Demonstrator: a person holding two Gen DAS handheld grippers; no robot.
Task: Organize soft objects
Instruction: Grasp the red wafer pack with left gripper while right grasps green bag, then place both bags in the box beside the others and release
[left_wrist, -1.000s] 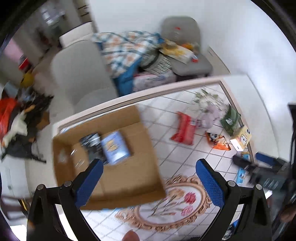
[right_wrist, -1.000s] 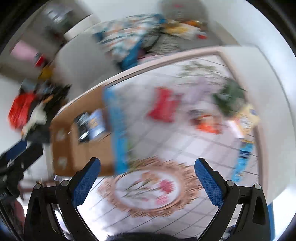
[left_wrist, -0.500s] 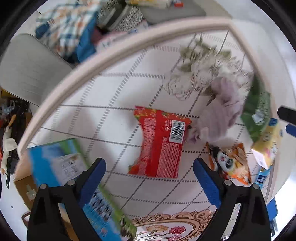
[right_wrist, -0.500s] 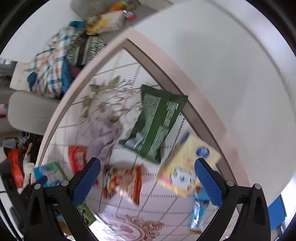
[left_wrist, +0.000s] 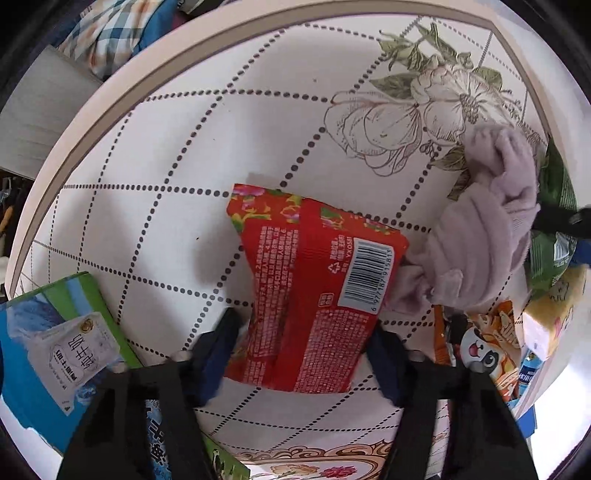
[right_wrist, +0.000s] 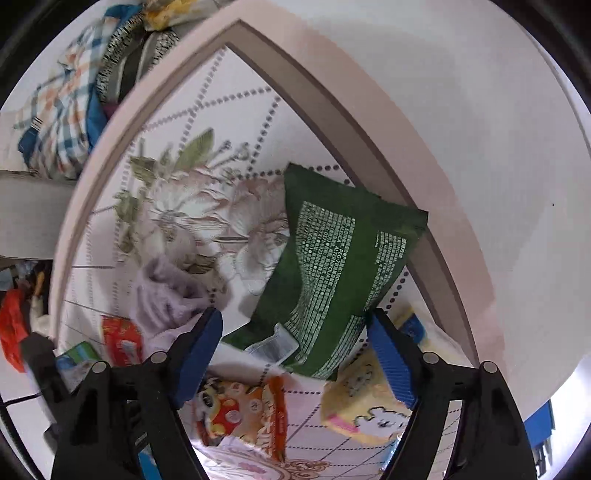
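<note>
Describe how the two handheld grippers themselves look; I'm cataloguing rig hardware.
Both match: the left gripper and right gripper have matte black angular finger arms with round silver pivot screws, tipped with ribbed blue pads. No cables, labels or sleeves are visible.

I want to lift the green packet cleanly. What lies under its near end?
The green foil packet overlaps a yellow cartoon-printed pack at its near corner; the white floral tablecloth lies beneath. Anything else underneath is covered.
</note>
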